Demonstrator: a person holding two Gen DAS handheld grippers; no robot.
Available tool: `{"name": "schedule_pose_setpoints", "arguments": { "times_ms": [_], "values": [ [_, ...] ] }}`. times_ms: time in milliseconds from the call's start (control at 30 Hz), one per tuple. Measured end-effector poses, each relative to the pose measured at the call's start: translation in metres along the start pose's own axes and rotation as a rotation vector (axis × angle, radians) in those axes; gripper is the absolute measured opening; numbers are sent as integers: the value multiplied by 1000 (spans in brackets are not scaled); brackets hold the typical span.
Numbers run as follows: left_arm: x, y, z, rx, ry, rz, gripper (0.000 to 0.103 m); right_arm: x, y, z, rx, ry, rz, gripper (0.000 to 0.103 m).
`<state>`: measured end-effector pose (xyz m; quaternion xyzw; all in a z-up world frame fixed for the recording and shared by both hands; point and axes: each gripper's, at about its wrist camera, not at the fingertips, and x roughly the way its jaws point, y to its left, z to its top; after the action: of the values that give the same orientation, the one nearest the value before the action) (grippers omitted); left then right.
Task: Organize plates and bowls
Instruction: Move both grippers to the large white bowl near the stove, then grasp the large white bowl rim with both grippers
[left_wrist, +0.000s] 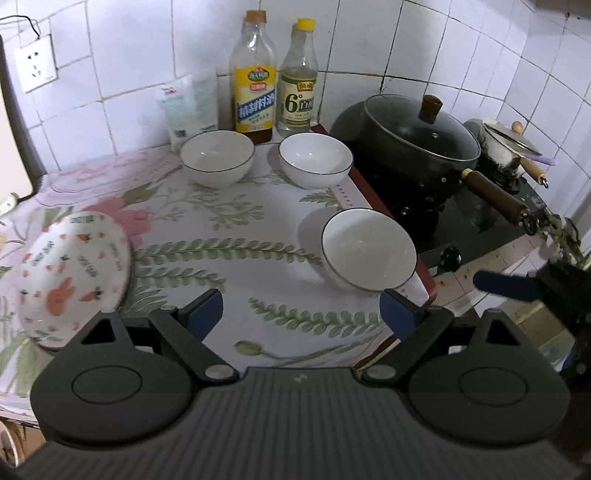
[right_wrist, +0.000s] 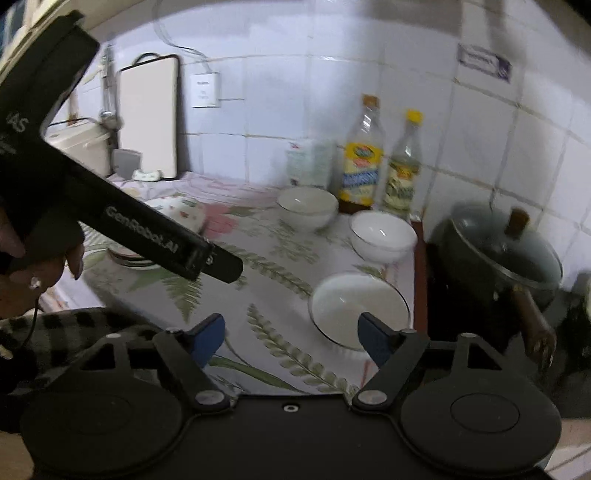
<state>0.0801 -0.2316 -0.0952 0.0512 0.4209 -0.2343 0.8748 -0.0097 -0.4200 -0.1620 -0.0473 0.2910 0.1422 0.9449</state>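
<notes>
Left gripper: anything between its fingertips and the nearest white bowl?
No object. In the left wrist view, only bare fern-print tablecloth lies between the open left gripper and the nearest white bowl; its right finger sits just below the rim.

Three white dark-rimmed bowls (left_wrist: 217, 157) (left_wrist: 314, 158) (left_wrist: 368, 251) stand upright at twelve, one and three o'clock; a rabbit-patterned bowl (left_wrist: 74, 275) sits inverted at nine.

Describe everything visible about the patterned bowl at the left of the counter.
The white, glossy ceramic-looking bowl with pink rabbit and carrot prints lies upside down and tilted, its base towards the camera. It rests on a stack of plates on the floral tablecloth, apart from the three plain white bowls. No gripper touches it.
</notes>
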Motion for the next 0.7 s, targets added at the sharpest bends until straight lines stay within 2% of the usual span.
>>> {"name": "schedule_pose_setpoints", "arguments": {
  "times_ms": [67, 167, 333, 500, 567, 700],
  "values": [
    [14, -4, 2, -12, -14, 6, 92, 8, -9, -9, 15, -2, -6, 83],
    [33, -6, 4, -31, -27, -2, 92, 25, -17, -24, 9, -28, -24, 89],
    [66, -3, 5, -70, 0, -44, 92, 59, -24, -48, -25, -53, -63, 90],
    [93, -13, 1, -41, 24, -61, 92, 91, -38, -59, 48, -66, -102, 90],
    [100, -14, 2, -48, 12, -52, 92, 100, -44, -63, 73, -84, -122, 90],
    [117, -11, 3, -75, 30, -92, 90, 113, -48, -68, 75, -98, -116, 91]
  ]
}}
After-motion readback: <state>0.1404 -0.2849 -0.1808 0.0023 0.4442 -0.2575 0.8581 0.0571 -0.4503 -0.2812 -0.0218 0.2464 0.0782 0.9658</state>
